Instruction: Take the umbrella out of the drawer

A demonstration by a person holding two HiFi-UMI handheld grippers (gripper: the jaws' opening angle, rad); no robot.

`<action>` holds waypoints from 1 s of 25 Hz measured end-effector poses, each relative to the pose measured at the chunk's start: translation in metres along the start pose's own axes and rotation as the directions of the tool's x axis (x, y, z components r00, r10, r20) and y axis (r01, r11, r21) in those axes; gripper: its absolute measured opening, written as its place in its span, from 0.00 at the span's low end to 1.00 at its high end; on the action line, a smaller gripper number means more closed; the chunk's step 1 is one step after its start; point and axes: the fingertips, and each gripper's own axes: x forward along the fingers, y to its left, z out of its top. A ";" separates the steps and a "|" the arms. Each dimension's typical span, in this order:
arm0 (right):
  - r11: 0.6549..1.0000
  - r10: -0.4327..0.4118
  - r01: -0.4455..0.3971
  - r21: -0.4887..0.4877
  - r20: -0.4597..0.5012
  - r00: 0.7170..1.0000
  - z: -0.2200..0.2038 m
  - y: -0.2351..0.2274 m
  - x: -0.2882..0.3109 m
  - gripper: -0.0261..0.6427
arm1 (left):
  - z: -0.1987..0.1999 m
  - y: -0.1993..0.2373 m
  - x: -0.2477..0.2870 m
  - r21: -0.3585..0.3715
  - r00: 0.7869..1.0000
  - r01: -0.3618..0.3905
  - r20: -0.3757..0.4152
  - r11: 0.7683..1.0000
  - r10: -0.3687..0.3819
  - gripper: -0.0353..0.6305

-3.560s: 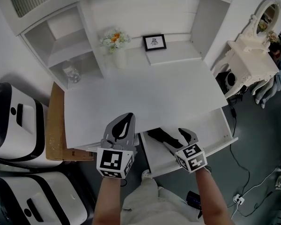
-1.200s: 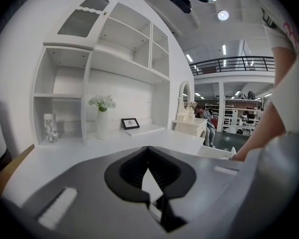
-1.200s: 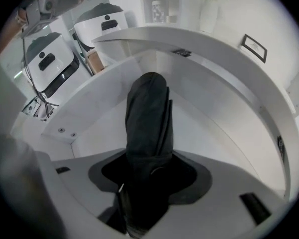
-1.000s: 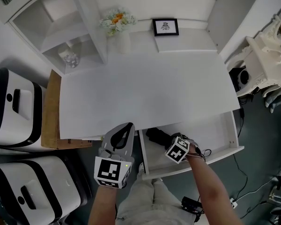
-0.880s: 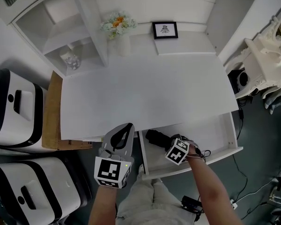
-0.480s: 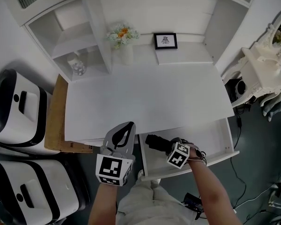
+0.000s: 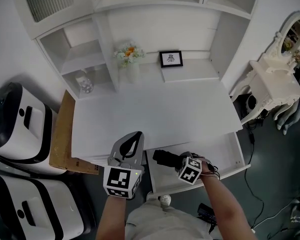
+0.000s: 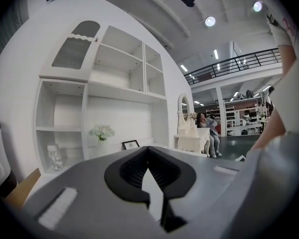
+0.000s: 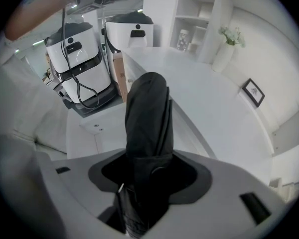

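Black folded umbrella (image 9: 147,128), clenched in your right gripper (image 7: 178,160) over the open white drawer (image 7: 225,151), could catch the white surface (image 7: 155,114) behind the drawer and twist loose.

The right gripper (image 7: 178,160) holds the folded black umbrella (image 7: 163,157) above the open white drawer (image 7: 237,157) at the tabletop's (image 7: 155,111) front edge, with the left gripper (image 7: 133,142) just beside it.

Desk (image 7: 155,109) top broad and bare; only flower vase (image 7: 132,72) and picture frame (image 7: 171,58) stand at rear, open drawer (image 7: 224,153) projecting below front edge.
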 end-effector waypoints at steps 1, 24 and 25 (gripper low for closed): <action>1.000 -0.006 0.006 -0.006 0.002 1.000 0.001 0.000 -0.003 0.39 | 0.003 -0.001 0.000 0.003 1.000 0.002 0.007 1.000 -0.002 0.07; 0.972 -0.170 0.117 0.204 0.264 0.949 0.042 -0.036 -0.101 0.40 | 0.060 -0.012 -0.006 0.036 0.988 0.011 0.150 0.999 -0.017 0.07; 0.968 -0.181 0.121 0.220 0.277 0.944 0.043 -0.038 -0.106 0.40 | 0.062 -0.013 -0.007 0.039 0.988 0.012 0.155 0.999 -0.018 0.07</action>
